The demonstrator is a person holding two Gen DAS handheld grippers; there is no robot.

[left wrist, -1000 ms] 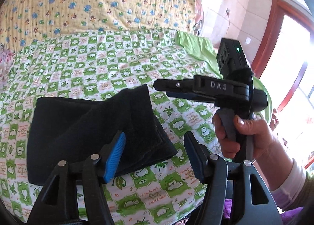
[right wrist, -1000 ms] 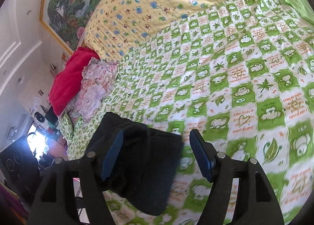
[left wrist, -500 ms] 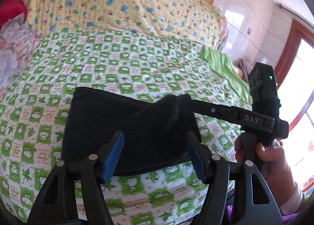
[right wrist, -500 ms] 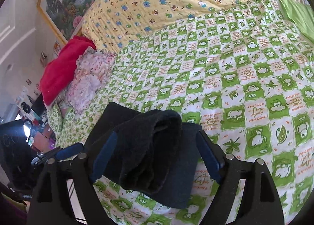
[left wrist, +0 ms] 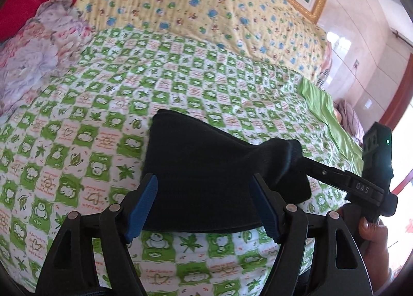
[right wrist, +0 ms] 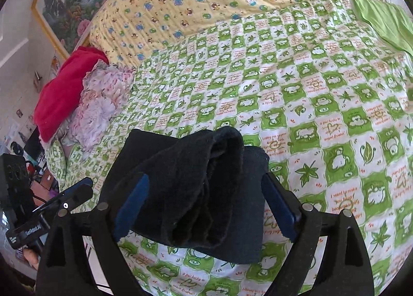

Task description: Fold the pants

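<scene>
Ahead of both grippers the checked quilt [right wrist: 322,94] lies bare; the black pants [right wrist: 206,192] fill the near space, with pillows [right wrist: 85,104] far left.

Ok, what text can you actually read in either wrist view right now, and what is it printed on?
"DAS": raised letters on the right gripper's black arm, left wrist view.
"I want to make you happy": orange print on the green checked bedspread, partly readable.
Other orange phrases on the bedspread: too small or warped to read.
Pale marking on the left gripper's body, right wrist view: too blurred to read.
</scene>
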